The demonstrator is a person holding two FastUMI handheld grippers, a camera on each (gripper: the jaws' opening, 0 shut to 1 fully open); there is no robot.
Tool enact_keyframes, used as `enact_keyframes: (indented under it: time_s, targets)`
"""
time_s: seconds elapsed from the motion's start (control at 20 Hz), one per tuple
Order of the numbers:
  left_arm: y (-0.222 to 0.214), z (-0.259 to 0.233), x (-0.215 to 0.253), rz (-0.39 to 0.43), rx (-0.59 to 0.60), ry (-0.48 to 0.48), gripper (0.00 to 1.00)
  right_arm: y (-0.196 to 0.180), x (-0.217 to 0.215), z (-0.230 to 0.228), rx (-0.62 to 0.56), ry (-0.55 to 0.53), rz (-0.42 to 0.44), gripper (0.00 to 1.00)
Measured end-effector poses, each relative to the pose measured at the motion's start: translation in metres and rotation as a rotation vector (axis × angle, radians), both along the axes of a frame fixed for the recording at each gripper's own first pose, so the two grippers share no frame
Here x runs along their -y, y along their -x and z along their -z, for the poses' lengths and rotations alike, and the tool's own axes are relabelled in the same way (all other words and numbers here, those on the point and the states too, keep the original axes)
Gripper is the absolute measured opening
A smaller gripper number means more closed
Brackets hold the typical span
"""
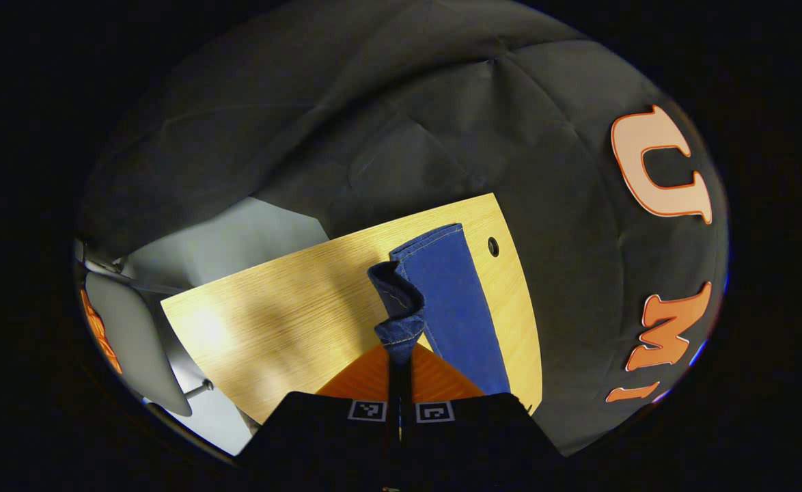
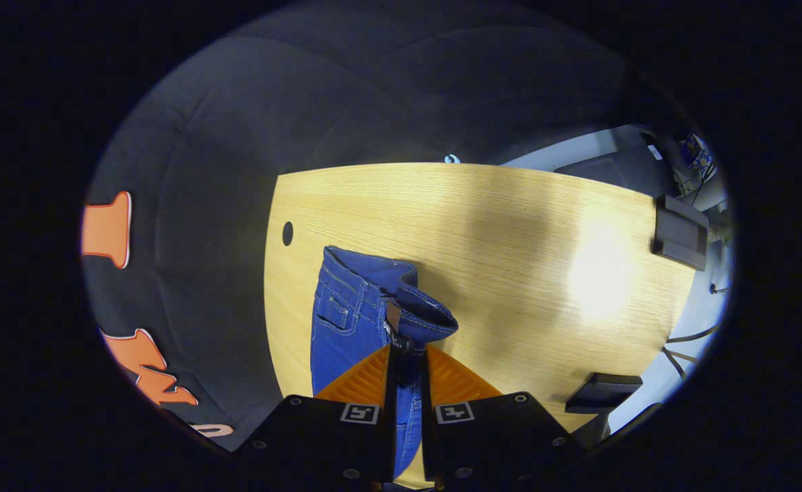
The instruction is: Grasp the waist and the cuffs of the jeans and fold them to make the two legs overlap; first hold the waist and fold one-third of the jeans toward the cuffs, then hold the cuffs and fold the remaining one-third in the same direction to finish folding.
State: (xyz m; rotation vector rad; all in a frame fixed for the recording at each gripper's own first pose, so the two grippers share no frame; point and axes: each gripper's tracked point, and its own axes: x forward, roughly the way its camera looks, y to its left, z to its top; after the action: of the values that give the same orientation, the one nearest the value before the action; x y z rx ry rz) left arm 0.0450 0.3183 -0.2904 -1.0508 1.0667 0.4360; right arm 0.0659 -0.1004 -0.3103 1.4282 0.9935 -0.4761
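Observation:
Blue jeans lie along one edge of the wooden table (image 1: 285, 307). In the left gripper view the leg (image 1: 452, 301) stretches away, and my left gripper (image 1: 399, 355) is shut on a lifted cuff (image 1: 397, 307) that stands bunched above the table. In the right gripper view the waist end of the jeans (image 2: 346, 314) shows its pocket and stitching. My right gripper (image 2: 406, 355) is shut on the raised waistband (image 2: 421, 314), which curls up off the table (image 2: 510, 232).
A round cable hole (image 1: 493, 246) pierces the table near the jeans, also seen as a hole (image 2: 287, 233) in the right gripper view. Dark clamps (image 2: 680, 232) sit on the far table edge. A grey chair (image 1: 128, 328) stands beyond the table.

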Motion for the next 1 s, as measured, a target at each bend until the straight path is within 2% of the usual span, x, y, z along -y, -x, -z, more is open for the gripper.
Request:
enact_keyframes:
  time_s: [0.15, 0.25, 0.35, 0.5, 0.7, 0.85, 1.0]
  targets:
    - [-0.032, -0.009, 0.000, 0.046, -0.004, -0.021, 0.01, -0.016, 0.000, -0.013, -0.027, 0.011, -0.015, 0.16]
    - [-0.055, -0.005, 0.002, 0.078, -0.028, -0.004, 0.01, -0.033, -0.003, -0.023, -0.044, 0.003, 0.005, 0.16]
    - [-0.076, 0.010, 0.003, 0.102, -0.078, 0.014, 0.01, -0.051, -0.005, -0.027, -0.077, -0.001, 0.029, 0.16]
    - [-0.115, 0.041, 0.003, 0.091, -0.156, 0.051, 0.01, -0.078, -0.011, -0.026, -0.140, 0.013, 0.033, 0.16]
    - [-0.157, 0.083, 0.007, 0.134, -0.271, 0.075, 0.01, -0.122, -0.021, -0.019, -0.200, 0.013, 0.064, 0.16]
    - [-0.180, 0.111, 0.006, 0.216, -0.367, 0.052, 0.02, -0.153, -0.032, -0.008, -0.218, 0.012, 0.045, 0.16]
    - [-0.203, 0.123, 0.000, 0.324, -0.405, -0.016, 0.09, -0.180, -0.045, -0.003, -0.181, 0.028, -0.024, 0.16]
